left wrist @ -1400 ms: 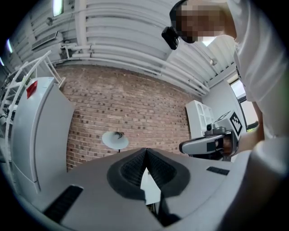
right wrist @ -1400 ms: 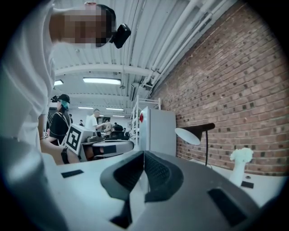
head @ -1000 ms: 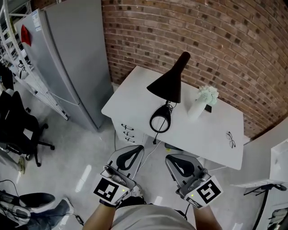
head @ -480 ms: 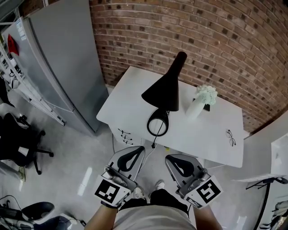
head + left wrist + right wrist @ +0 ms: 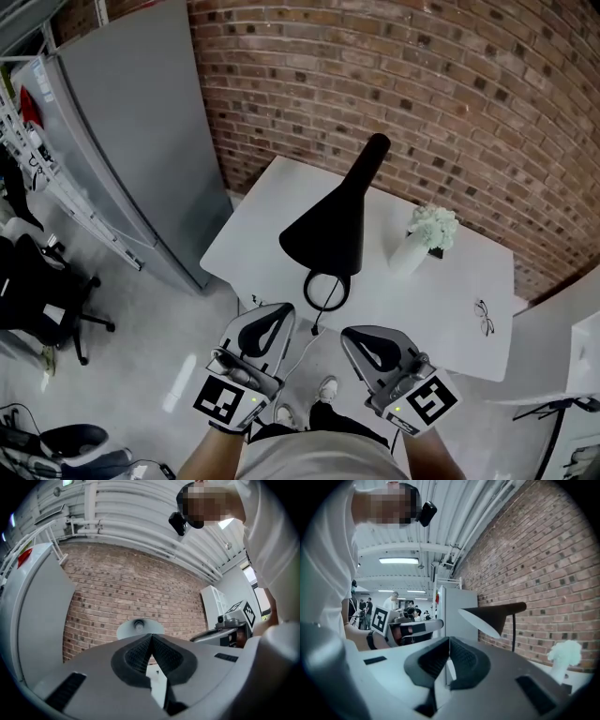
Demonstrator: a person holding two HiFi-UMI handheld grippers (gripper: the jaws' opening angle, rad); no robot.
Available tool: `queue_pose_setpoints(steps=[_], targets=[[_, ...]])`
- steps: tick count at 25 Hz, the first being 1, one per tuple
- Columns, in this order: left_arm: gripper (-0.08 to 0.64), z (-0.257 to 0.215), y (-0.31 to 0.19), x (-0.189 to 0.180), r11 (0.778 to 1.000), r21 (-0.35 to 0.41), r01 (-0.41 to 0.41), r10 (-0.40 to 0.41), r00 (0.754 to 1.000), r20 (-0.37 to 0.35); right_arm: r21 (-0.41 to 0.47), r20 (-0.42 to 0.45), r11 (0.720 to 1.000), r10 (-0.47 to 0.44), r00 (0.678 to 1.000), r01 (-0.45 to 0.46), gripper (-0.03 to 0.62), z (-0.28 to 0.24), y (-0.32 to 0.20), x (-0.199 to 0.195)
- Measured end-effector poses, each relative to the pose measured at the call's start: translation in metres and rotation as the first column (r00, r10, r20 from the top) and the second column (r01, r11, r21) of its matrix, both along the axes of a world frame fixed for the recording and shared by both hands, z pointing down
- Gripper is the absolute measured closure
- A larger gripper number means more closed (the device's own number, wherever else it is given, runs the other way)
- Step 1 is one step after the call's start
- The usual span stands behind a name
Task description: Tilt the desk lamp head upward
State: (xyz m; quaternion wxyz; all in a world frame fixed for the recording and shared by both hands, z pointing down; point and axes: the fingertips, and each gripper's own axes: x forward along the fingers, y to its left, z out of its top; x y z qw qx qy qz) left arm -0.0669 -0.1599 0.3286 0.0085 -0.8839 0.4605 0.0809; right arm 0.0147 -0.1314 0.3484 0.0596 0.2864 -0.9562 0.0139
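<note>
A tall grey cabinet (image 5: 141, 122) is seen at the far left against the brick wall (image 5: 422, 94), with a black office chair (image 5: 37, 291) on the floor below it. The left gripper (image 5: 279, 314) is held low in front of the person, short of the white desk (image 5: 262, 206). In the left gripper view its jaws are seen pressed together with nothing between them, and the underside of the lamp shade (image 5: 139, 627) is seen above the tips.

The black desk lamp (image 5: 328, 225) is stood on the near middle part of the desk, on a ring-shaped base (image 5: 325, 292) close to the front edge. Its conical head is angled downward, with the wide opening turned toward the person and the narrow end raised toward the wall. The lamp is touched by neither gripper; both are kept well apart from it.

The right gripper (image 5: 356, 337) is held beside the left one, likewise short of the desk. In the right gripper view its jaws are seen closed on each other and empty. Farther right on the desk, a white vase of pale flowers (image 5: 422, 234) is set near the lamp, and a pair of eyeglasses (image 5: 485, 317) is laid near the right edge.
</note>
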Motion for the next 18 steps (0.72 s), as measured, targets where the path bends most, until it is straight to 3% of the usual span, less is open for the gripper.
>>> queue_pose_setpoints(steps=[8, 18], targets=[[0.552, -0.003, -0.035, 0.023, 0.999, 0.023, 0.023, -0.023, 1.000, 0.009, 0.008, 0.021, 1.000, -0.009, 1.000, 0.009, 0.574, -0.002, -0.027, 0.023], [0.552, -0.014, -0.062, 0.021, 0.994, 0.063, 0.084, -0.083, 0.996, -0.012, 0.020, 0.034, 1.000, -0.003, 0.999, 0.002, 0.574, -0.005, -0.047, 0.038]])
